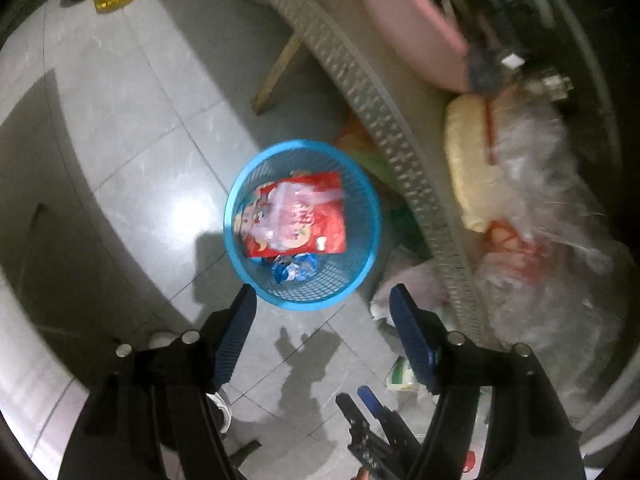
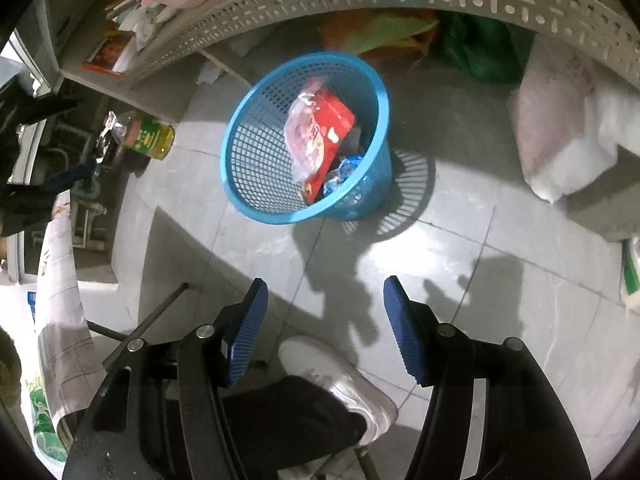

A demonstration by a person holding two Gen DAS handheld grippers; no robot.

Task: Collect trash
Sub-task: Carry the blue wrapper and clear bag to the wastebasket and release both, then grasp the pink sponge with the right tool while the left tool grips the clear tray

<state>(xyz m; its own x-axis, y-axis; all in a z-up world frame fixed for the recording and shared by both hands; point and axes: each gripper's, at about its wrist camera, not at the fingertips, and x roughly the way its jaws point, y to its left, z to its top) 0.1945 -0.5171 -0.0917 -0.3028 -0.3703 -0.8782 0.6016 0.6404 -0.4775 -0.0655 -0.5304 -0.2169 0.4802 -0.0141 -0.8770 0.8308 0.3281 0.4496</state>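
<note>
Blue mesh basket [image 1: 302, 224] stands on the tiled floor [image 1: 132, 168], just beside the perforated shelf rail [image 1: 376, 108]. It already holds a red snack wrapper [image 1: 298, 216] w/ a clear film bag over it, plus a blue-and-silver foil wrapper [image 1: 294, 268] at the basket's near wall.

Left gripper [image 1: 322, 300]: jaws apart, nothing between them. The basket lies straight ahead and below, its near rim showing just past the fingertips. This one is nearer the basket, more or less above it.

Right gripper [image 2: 326, 292]: jaws apart too, empty. Basket sits ahead and slightly left of its axis, well apart, w/ bare floor and shadow between. A white shoe [image 2: 340, 384] shows under it.

Red wrapper's long axis runs across the basket in left view, propped slanting against the wall in right view.

Judgement: both hands are free, so next pickup prob. comes from the loose bags near the shelf's foot, e.g. white plastic bag [image 1: 404, 284], right of the left jaws.

Writing: yellow oil bottle [image 2: 150, 138] has a green label, text too blurred to read. Wrapper print also unreadable.
</note>
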